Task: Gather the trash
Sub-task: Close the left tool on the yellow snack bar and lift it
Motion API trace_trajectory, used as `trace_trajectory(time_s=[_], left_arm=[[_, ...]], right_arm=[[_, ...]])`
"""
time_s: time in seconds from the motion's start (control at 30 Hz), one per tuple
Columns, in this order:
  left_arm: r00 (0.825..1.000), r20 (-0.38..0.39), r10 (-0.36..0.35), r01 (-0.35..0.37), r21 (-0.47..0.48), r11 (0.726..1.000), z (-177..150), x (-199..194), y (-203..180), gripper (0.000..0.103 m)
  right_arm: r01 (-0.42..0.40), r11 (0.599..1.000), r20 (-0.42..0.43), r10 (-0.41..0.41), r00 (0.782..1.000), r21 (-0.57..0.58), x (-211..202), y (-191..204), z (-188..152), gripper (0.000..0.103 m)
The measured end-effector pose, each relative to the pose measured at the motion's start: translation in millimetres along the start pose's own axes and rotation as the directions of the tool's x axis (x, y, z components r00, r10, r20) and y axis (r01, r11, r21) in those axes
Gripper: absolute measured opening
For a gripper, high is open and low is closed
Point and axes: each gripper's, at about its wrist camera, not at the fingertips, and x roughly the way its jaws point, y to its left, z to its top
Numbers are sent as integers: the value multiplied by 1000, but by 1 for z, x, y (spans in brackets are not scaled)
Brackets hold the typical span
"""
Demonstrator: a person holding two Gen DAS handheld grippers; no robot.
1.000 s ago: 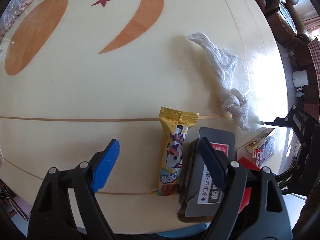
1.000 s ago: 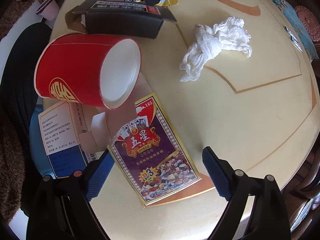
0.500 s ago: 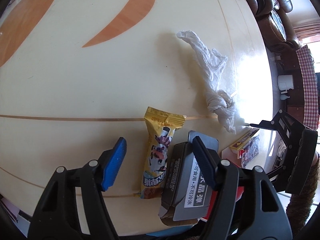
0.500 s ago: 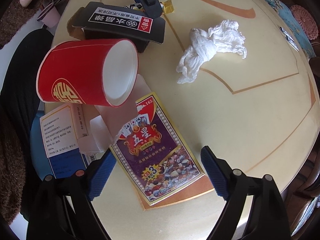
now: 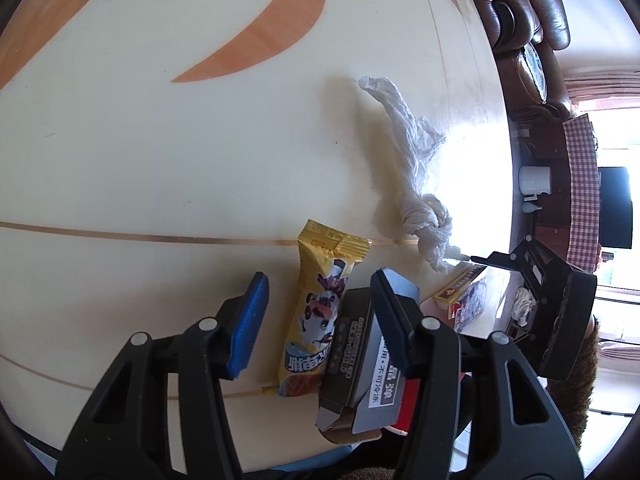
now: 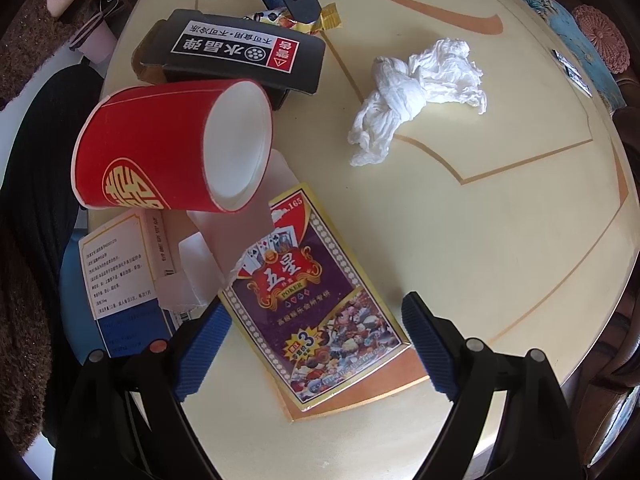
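since the left gripper straddled the yellow wrapper low in frame, jaws wide, a grab seemed intended; right gripper gaped empty.

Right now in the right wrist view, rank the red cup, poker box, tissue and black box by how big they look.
1. Red cup and poker box: alike, both nearest the camera, so unsure.
2. Black box.
3. Tissue.

The snack wrapper lies between the left gripper's fingers, the flat box just right of it, perhaps touching. The crumpled tissue lies ahead, further right.
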Motion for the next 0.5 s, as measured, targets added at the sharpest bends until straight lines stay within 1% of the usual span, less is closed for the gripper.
trace_trajectory(time_s=[0.03, 0.07, 0.1, 0.17, 0.23, 0.3, 0.4, 0.47, 0.5], left_arm=[[999, 8, 41, -41, 17, 999, -3, 1, -4, 44], [995, 19, 99, -100, 47, 994, -6, 2, -10, 42], [986, 34, 162, -164, 78, 983, -9, 4, -18, 38], [964, 57, 258, -263, 118, 957, -15, 10, -34, 38], [944, 69, 321, -328, 140, 934, -17, 16, -46, 38], [932, 65, 357, -363, 149, 920, -18, 20, -51, 38], [929, 42, 369, -371, 140, 918, -15, 23, -55, 38], [920, 34, 391, -392, 134, 910, -12, 25, -59, 33], [915, 28, 402, -402, 135, 906, -11, 26, -60, 29]], right_arm=[[1, 1000, -2, -1, 1000, 2, 0, 0, 0, 84], [1, 1000, -4, -1, 1000, 4, 0, 0, 1, 84], [2, 1000, -6, -2, 1000, 7, 1, 0, 2, 84], [4, 1000, -6, -4, 1000, 9, 1, 0, 2, 84], [7, 1000, -3, -7, 1000, 14, 2, 1, 3, 84], [5, 1000, -2, -5, 1000, 16, 2, 1, 4, 84], [-2, 1000, -14, 2, 1000, 2, 2, 0, 7, 85], [-3, 1000, -24, 3, 1000, 6, 2, -1, 10, 85], [-2, 1000, -22, 3, 1000, 16, 2, -1, 11, 84]])
